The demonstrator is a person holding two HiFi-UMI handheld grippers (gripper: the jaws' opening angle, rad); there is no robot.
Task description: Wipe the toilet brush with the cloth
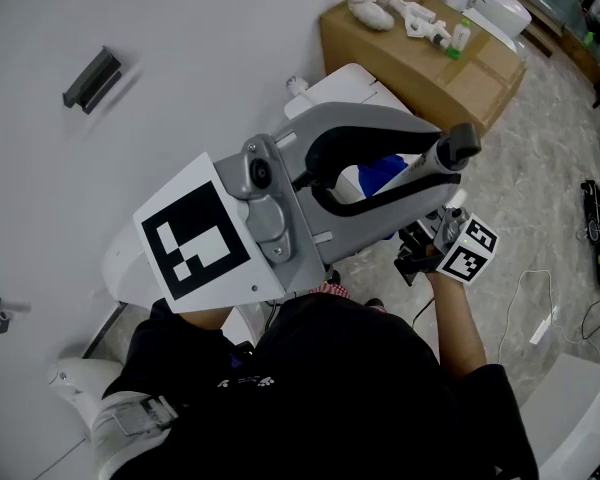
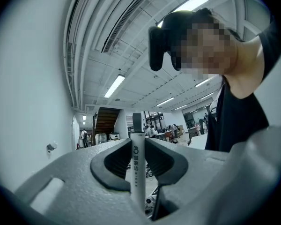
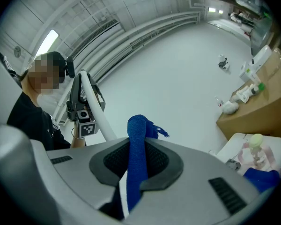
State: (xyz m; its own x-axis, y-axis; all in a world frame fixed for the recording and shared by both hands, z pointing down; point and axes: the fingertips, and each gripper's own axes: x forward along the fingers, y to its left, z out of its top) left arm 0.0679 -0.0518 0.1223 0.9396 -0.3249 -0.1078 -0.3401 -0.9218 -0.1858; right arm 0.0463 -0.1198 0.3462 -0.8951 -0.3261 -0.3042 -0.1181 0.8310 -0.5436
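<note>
The left tool was pinching the brush by its white handle, which stood upright between the jaws with its dark end above their tips. The right tool was clamped on the blue cloth, a bunched fold poking up past the tips. In the right gripper view the handle slanted down from the left tool and passed behind the right tool's jaw, just beside the cloth; whether they touched couldn't be made out. A cardboard box sat against the wall.

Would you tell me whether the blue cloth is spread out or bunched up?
Bunched: the blue cloth stands as a narrow roll pinched in the right claw.
</note>
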